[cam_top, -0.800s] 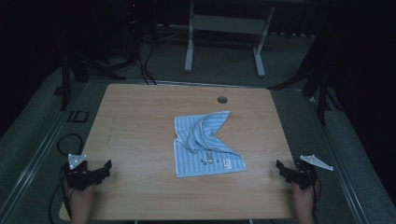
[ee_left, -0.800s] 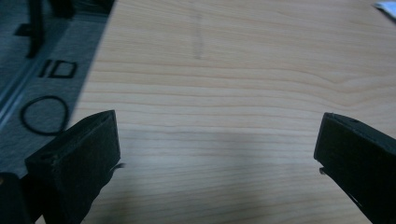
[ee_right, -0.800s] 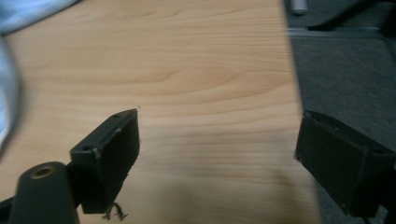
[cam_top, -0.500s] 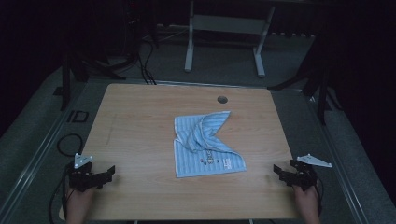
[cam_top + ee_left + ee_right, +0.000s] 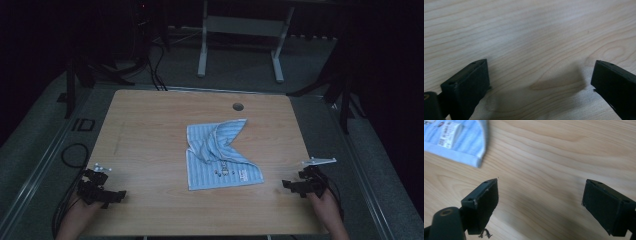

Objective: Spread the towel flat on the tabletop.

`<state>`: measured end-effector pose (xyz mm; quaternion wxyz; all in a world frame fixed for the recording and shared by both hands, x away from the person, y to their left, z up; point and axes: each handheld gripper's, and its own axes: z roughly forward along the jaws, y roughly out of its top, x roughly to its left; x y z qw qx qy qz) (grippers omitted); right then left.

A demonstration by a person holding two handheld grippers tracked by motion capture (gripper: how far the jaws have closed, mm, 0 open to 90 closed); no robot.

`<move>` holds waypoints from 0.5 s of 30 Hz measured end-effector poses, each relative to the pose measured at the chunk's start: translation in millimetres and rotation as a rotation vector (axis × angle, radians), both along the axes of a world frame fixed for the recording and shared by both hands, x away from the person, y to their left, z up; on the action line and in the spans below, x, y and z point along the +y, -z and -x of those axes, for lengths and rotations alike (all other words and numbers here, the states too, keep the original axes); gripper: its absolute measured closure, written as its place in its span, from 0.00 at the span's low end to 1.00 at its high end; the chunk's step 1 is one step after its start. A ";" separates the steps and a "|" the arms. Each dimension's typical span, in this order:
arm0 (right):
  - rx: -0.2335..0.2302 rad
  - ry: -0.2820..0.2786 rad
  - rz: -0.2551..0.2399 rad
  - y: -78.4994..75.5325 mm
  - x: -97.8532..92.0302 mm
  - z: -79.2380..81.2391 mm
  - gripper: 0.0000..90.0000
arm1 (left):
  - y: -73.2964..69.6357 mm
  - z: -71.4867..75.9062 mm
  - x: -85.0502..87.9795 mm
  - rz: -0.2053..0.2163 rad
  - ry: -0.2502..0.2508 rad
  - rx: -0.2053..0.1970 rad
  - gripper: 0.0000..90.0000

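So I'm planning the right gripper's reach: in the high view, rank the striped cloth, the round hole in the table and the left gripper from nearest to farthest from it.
From the right gripper, at the table's near right edge:
1. Striped cloth, mid-table, its near corner just to the gripper's left.
2. Round hole, toward the far edge.
3. Left gripper, across the table at the near left edge.

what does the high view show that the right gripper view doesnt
High view alone: the whole striped cloth, partly folded over itself in the middle of the table, the round hole near the far edge, the left gripper at the near left corner and the white stand on the floor beyond. Right gripper view alone: a close look at the cloth's hemmed corner and its white label, and the right gripper with jaws wide apart over bare wood. Both share the cloth, the wooden tabletop and the right gripper.
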<state>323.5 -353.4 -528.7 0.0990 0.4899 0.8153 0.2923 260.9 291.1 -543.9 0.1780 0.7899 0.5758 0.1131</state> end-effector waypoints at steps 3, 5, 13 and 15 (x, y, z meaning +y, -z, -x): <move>0.012 -0.041 0.039 -3.9 19.0 -6.6 0.13 | -1.6 -5.7 -11.5 -0.011 0.027 0.015 0.02; 0.019 -0.052 0.033 -5.2 24.5 -9.0 0.13 | -2.6 -7.3 -15.4 -0.009 0.046 0.015 0.02; -0.013 -0.191 0.052 -18.7 71.6 -25.8 0.22 | -9.4 -24.9 -58.5 -0.036 0.192 -0.012 0.02; -0.021 -0.234 0.063 -22.6 82.8 -28.1 0.25 | -9.7 -27.1 -63.5 -0.037 0.204 -0.014 0.04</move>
